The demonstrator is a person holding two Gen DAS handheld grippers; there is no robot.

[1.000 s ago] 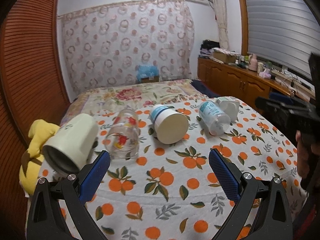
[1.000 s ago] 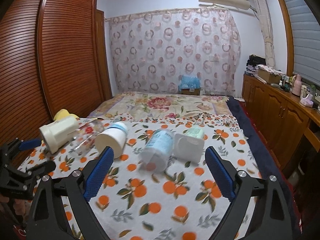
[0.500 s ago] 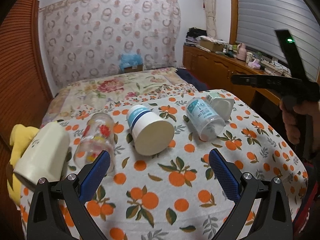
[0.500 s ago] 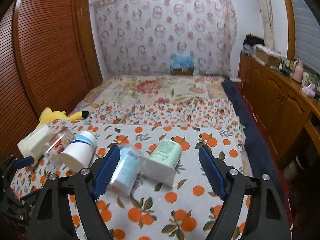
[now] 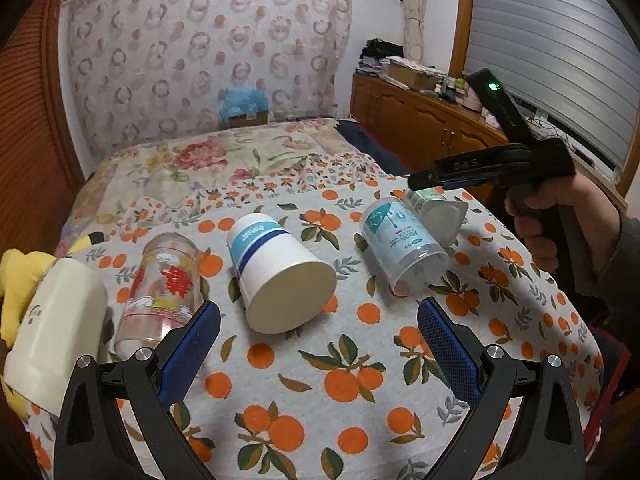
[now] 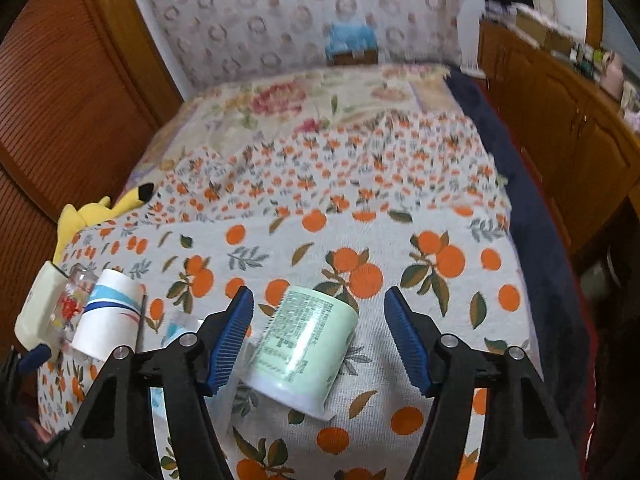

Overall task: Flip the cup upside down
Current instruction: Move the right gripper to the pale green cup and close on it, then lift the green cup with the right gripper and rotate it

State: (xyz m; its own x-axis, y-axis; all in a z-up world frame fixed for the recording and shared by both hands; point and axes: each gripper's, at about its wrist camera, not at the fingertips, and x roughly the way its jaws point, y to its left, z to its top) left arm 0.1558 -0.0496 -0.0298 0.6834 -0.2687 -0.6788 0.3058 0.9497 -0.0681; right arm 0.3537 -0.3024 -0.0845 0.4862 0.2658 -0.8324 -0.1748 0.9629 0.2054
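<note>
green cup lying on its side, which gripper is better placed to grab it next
Right. The right gripper is open with the green cup lying between its fingers. The left gripper is open too, but hangs back near the white paper cup, with the green cup beyond the clear plastic cup.

Left tongs (image 5: 318,354) spread wide before paper cup (image 5: 280,272) lying sideways on orange-print cloth (image 5: 360,364), clear bottle (image 5: 400,250) beside.

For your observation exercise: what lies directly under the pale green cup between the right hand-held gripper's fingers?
The pale green cup lies on its side on the orange-print cloth. The cloth directly beneath it is hidden by the cup's body.
</note>
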